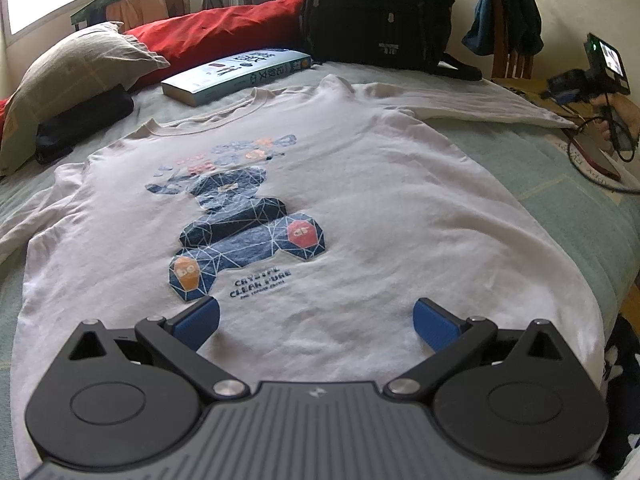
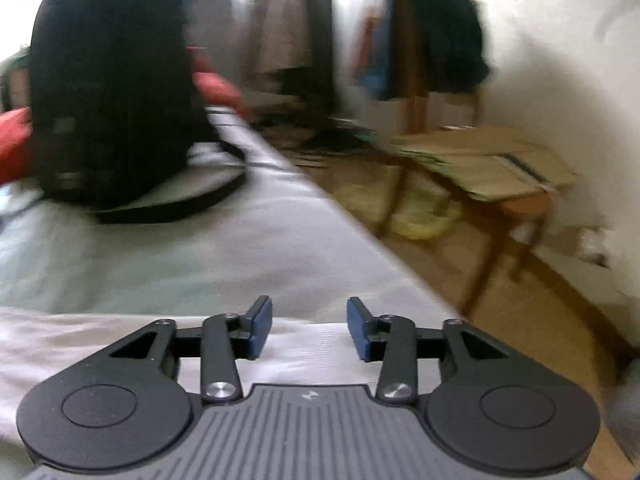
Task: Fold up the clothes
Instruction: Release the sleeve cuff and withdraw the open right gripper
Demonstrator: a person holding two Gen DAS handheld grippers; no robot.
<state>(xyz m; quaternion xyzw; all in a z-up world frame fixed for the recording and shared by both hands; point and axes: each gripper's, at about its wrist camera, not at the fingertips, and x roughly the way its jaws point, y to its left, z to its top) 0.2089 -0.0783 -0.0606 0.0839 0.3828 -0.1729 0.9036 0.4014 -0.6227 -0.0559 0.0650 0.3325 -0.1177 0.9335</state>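
Behind the T-shirt [image 1: 360, 184], a backpack [image 1: 376, 8] blurs, top cut off.

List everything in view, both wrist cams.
T-shirt: 1, white, blue bear print, flat on bed
Bed cover: 1, pale green
Book: 1, teal-white, beyond collar
Backpack: 1, black, far end of bed
Pillows: 2, beige and red, far left
Chair: 1, wooden, dark clothes draped
Left gripper: black, blue pads, open over hem
Right gripper: open, empty, over sleeve at bed edge
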